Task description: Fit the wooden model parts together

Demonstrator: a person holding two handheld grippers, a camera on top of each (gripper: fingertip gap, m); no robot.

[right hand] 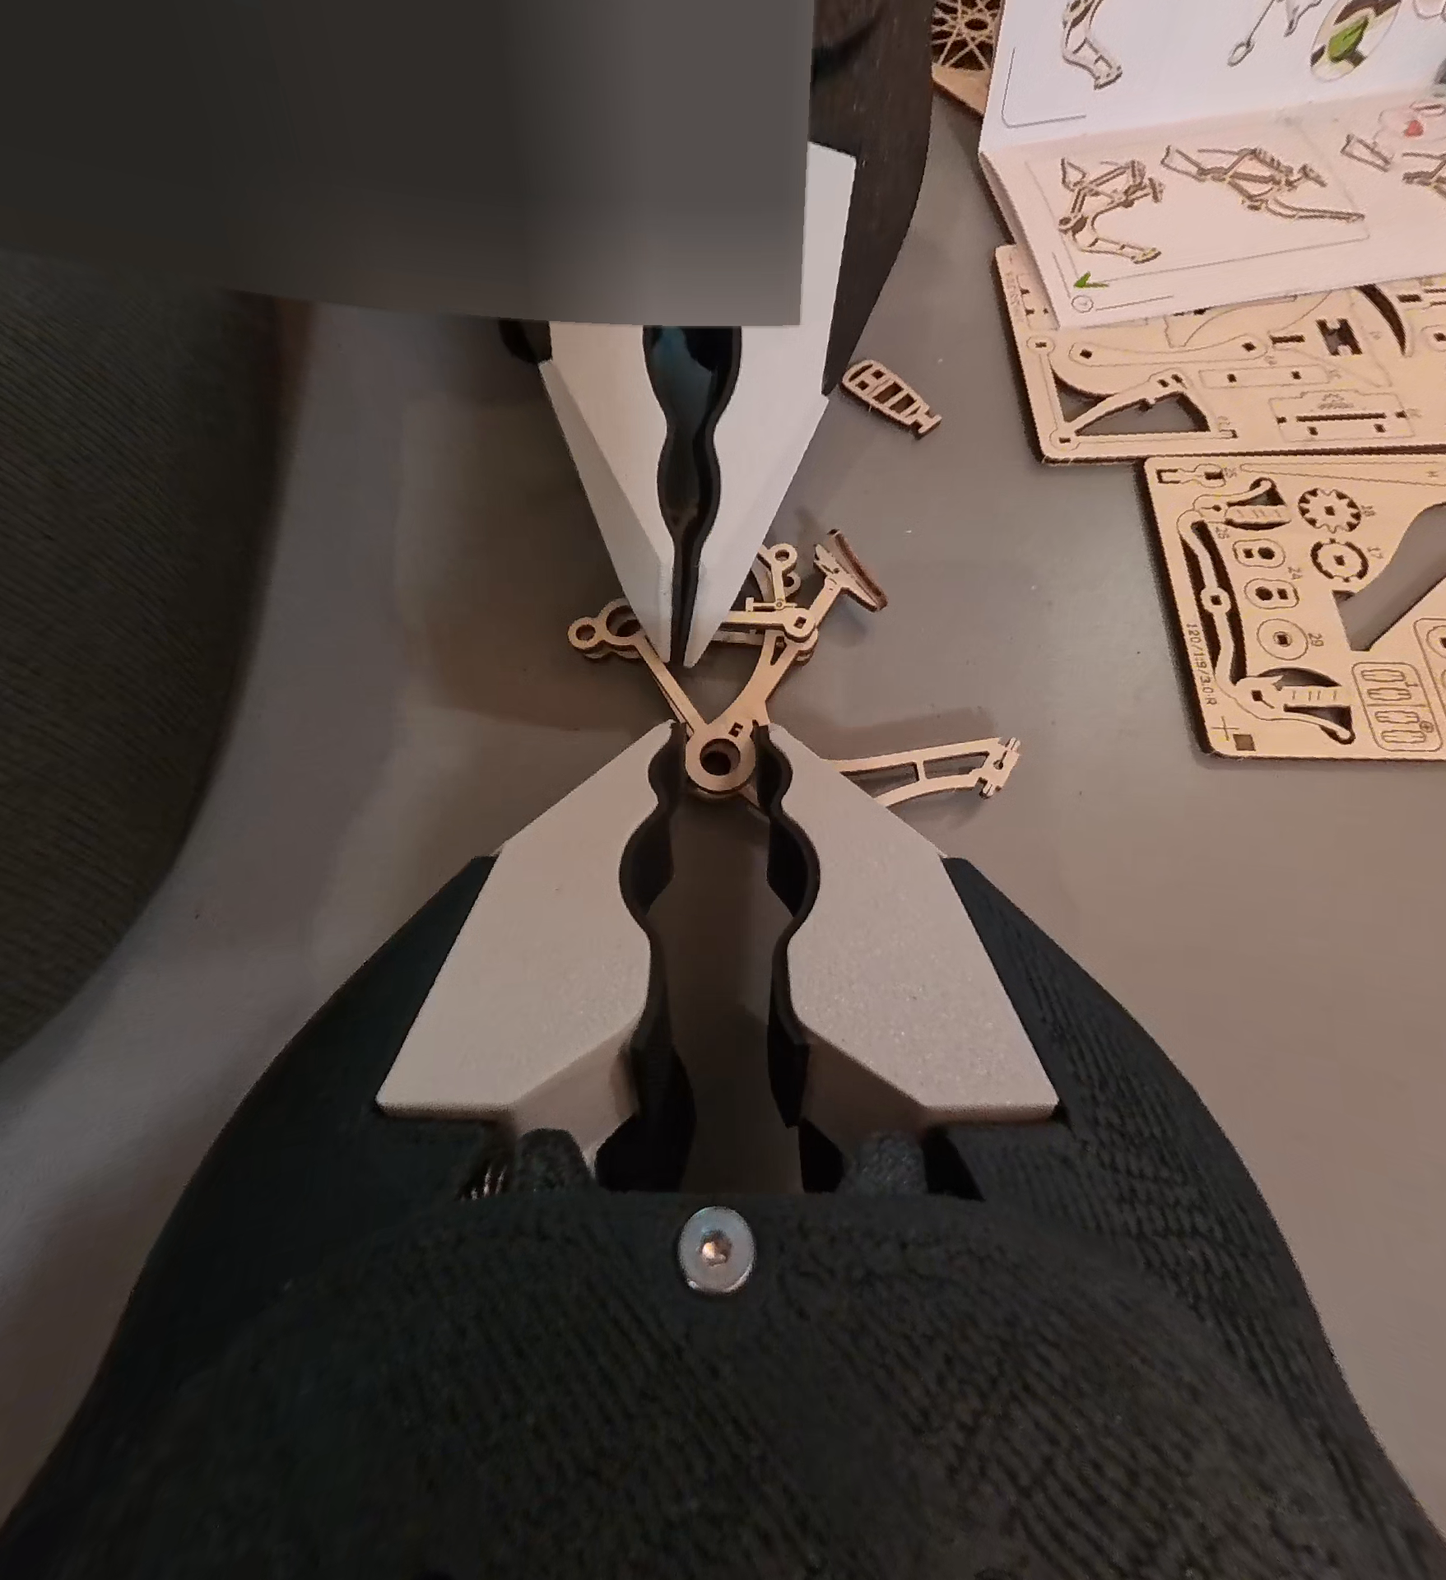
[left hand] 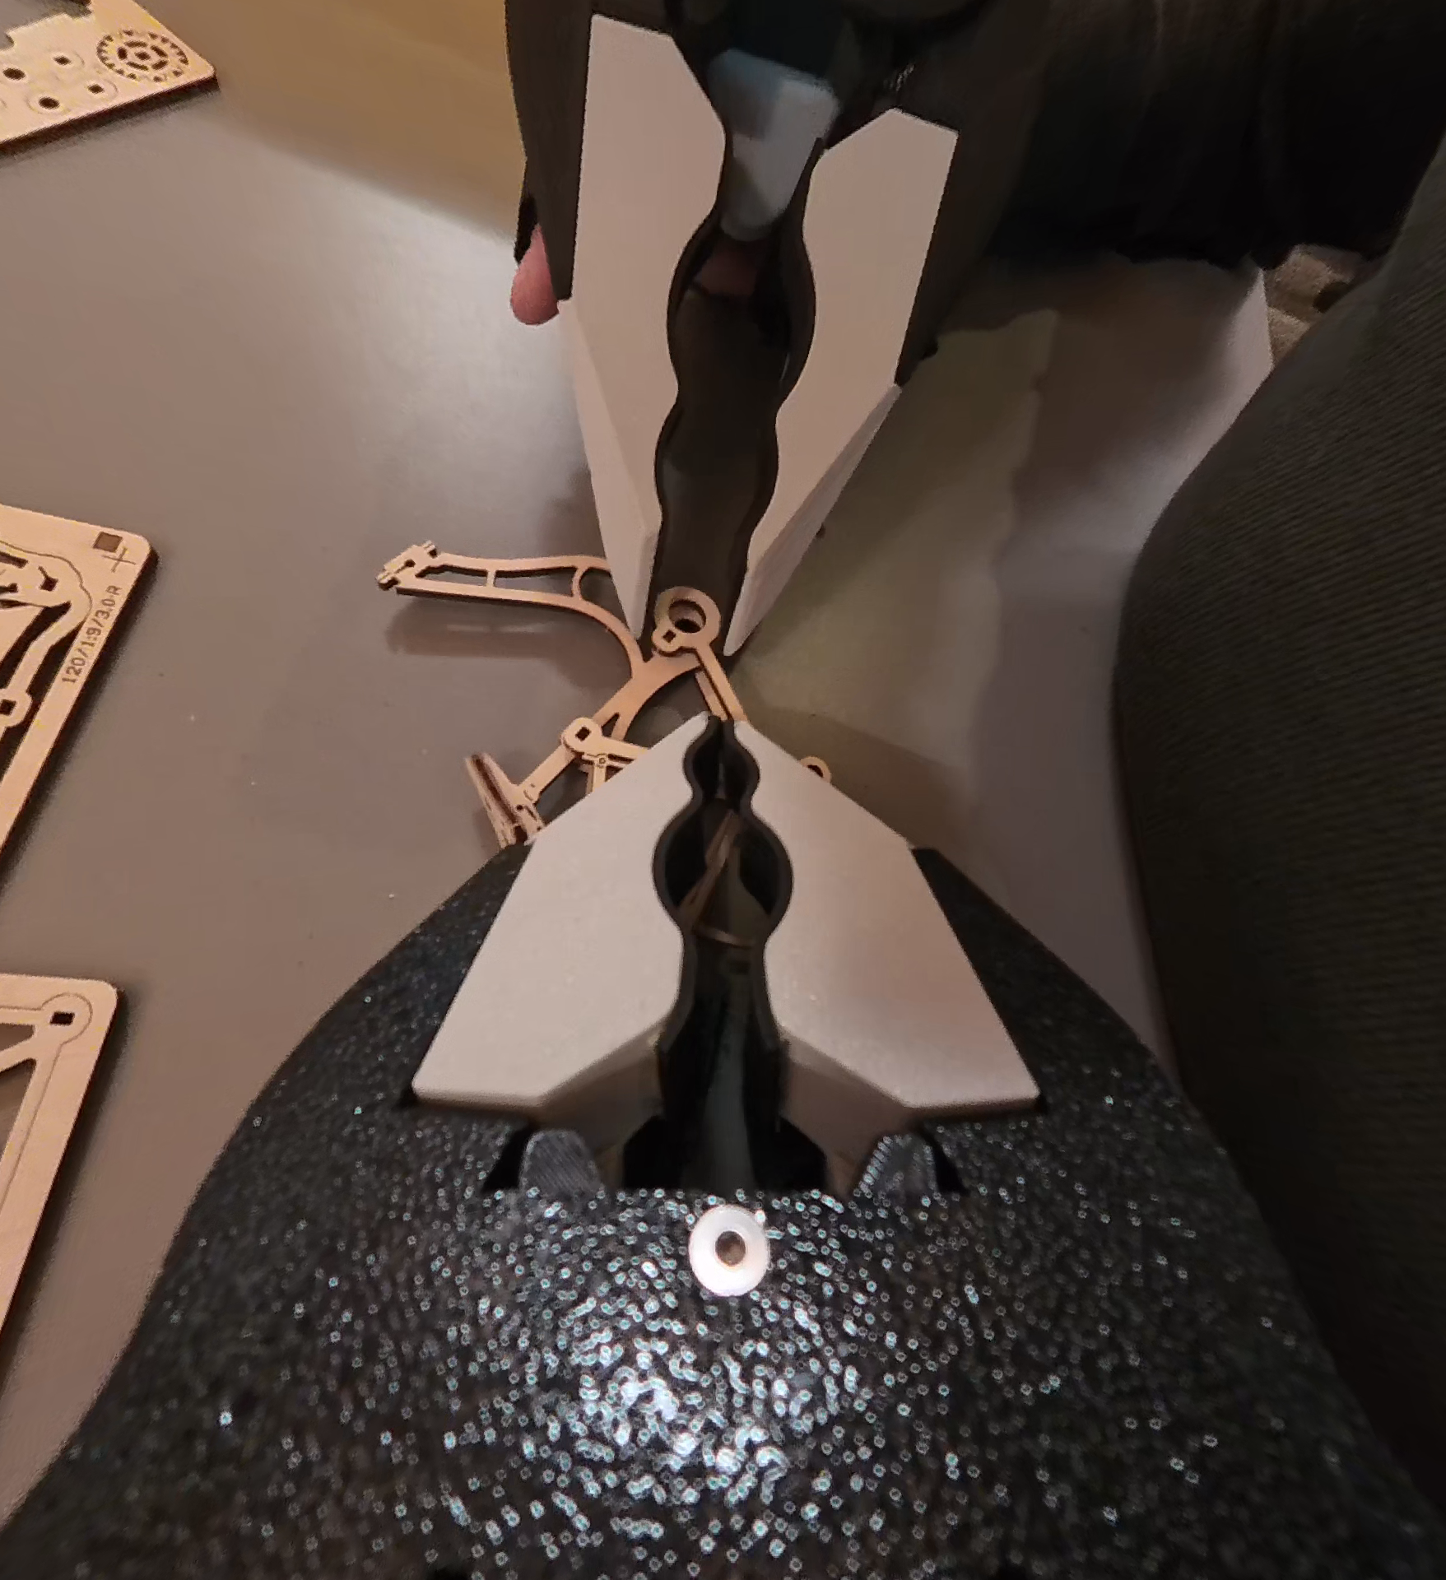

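Note:
A thin wooden linkage of several joined struts (right hand: 775,637) lies on the grey table (right hand: 1044,940). My right gripper (right hand: 715,739) is shut on its ring-shaped hub (right hand: 715,761). My left gripper (left hand: 719,727) is shut on a thin strut of the same linkage, tip to tip with the right one. The left gripper also shows in the right wrist view (right hand: 685,658), coming in from above. The right gripper (left hand: 685,637) shows in the left wrist view with the ring hub (left hand: 685,617) between its tips. A curved toothed arm (left hand: 488,581) sticks out sideways.
Laser-cut wooden sheets (right hand: 1343,616) (left hand: 18,684) lie beside the work spot. An open instruction booklet (right hand: 1215,171) lies on another sheet (right hand: 1215,385). A small loose wooden piece (right hand: 890,397) sits nearby. A dark green cushion (left hand: 1301,769) borders the table. A gloved hand (left hand: 540,282) holds the right gripper. The grippers are tip to tip, or close to it.

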